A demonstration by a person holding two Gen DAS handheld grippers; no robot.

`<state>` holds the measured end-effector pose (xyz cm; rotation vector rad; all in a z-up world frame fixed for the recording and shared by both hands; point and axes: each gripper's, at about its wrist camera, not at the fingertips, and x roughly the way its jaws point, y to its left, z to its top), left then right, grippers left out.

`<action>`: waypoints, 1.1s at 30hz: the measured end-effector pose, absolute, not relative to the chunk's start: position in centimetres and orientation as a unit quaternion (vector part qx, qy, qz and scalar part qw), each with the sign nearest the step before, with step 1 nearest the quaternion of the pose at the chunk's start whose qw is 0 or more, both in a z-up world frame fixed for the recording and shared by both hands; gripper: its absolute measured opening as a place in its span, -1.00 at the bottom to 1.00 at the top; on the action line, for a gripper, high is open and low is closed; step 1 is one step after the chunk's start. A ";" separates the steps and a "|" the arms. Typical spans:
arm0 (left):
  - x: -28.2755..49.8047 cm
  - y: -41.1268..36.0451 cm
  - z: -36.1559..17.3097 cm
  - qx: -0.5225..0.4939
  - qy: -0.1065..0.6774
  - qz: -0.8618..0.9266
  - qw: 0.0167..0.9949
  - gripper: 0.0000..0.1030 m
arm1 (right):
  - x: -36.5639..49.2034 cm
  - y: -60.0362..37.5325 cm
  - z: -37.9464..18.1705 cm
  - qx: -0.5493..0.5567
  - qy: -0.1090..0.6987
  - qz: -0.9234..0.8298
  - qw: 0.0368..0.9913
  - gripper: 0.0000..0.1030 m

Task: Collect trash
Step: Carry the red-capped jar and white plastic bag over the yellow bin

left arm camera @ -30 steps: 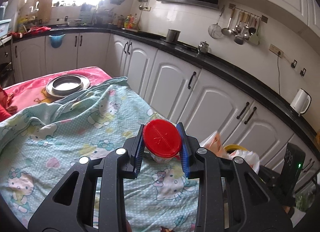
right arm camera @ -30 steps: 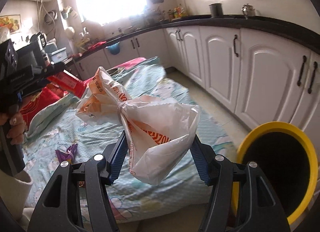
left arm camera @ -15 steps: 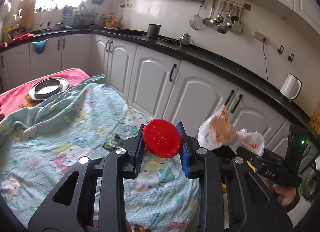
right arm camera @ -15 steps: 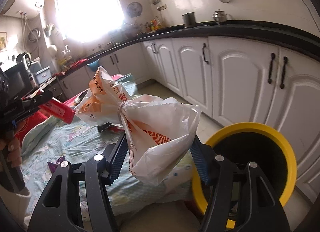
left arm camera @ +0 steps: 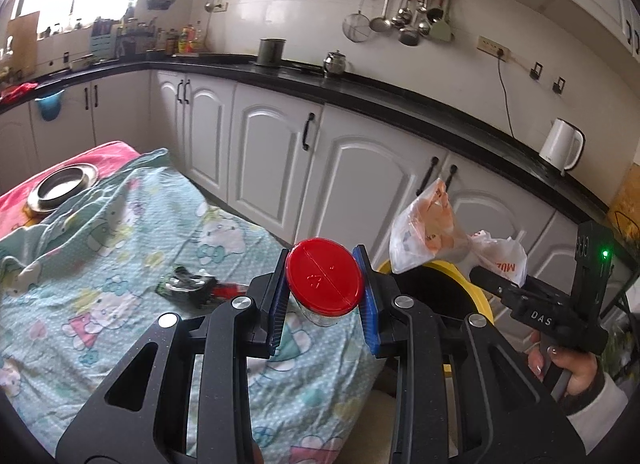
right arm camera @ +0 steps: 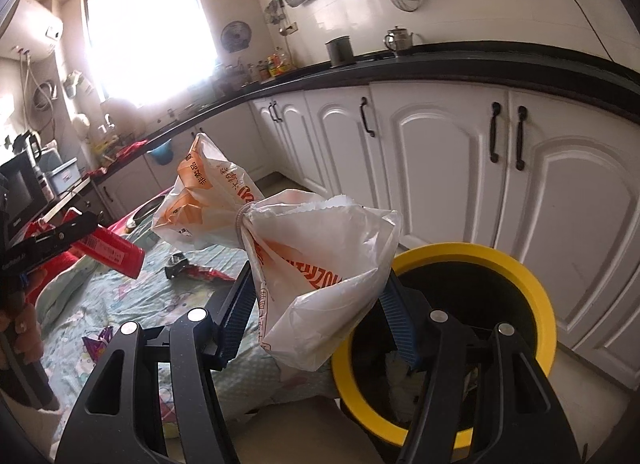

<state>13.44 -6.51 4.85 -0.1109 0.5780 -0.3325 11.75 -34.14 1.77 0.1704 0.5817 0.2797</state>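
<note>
A glass jar with a red lid [left arm camera: 325, 282] sits between the blue pads of my left gripper [left arm camera: 325, 300], which is shut on it above the table's near corner. My right gripper [right arm camera: 320, 304] is shut on a knotted white and orange plastic bag [right arm camera: 304, 260], held over the near edge of a yellow-rimmed black bin [right arm camera: 524, 276]. In the left wrist view the bag [left arm camera: 432, 232] hangs over the bin's rim [left arm camera: 476, 284], to the right of the jar. The right wrist view shows the jar's red label [right arm camera: 112, 254] at the far left.
A black and red wrapper [left arm camera: 188, 288] and a purple scrap [right arm camera: 98, 344] lie on the table's cartoon-print cloth [left arm camera: 100, 264]. A metal bowl [left arm camera: 62, 187] stands at the far end. White cabinets [right arm camera: 440, 159] run close behind the bin. Trash lies inside the bin.
Both views have swung right toward the cabinets. The bin has come wider into the right wrist view and the bag now hangs over it. Both grips are unchanged.
</note>
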 end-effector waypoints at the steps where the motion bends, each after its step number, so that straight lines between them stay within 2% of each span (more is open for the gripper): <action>1: 13.5 -6.8 4.8 -0.053 0.284 -0.166 0.943 -0.54 | 11.7 -34.4 1.7 0.085 0.286 0.135 0.945 0.14; 33: 14.9 -17.3 1.1 -0.016 0.317 -0.246 0.916 -0.54 | 10.3 -43.9 -1.0 0.143 0.289 0.004 0.947 0.15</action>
